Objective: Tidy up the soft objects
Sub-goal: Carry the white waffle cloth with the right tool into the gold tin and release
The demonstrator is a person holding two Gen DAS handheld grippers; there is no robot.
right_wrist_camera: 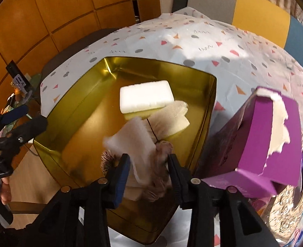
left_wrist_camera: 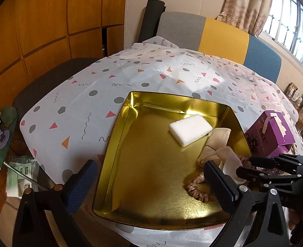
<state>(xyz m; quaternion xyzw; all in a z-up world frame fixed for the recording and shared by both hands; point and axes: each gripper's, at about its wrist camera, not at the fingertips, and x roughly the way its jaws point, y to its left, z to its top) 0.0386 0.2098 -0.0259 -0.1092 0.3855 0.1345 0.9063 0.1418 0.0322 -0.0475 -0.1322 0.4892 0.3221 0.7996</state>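
Inside the gold tin [right_wrist_camera: 85, 111] on the worktop [right_wrist_camera: 229, 47]: white sponge [right_wrist_camera: 145, 95], beige cloth [right_wrist_camera: 172, 115], pink scrunchie [left_wrist_camera: 196, 189]. Right gripper [right_wrist_camera: 149, 165] fingers apart around a white pad [right_wrist_camera: 131, 142], whether pressing it I cannot tell. Left gripper [left_wrist_camera: 151, 183] fingers wide apart, empty

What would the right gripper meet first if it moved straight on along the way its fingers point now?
Probably the white cloth pad, which lies between the open fingers of the right gripper, on top of the pinkish scrunchie inside the gold tin. Depth is unclear, so the pads may already touch it.
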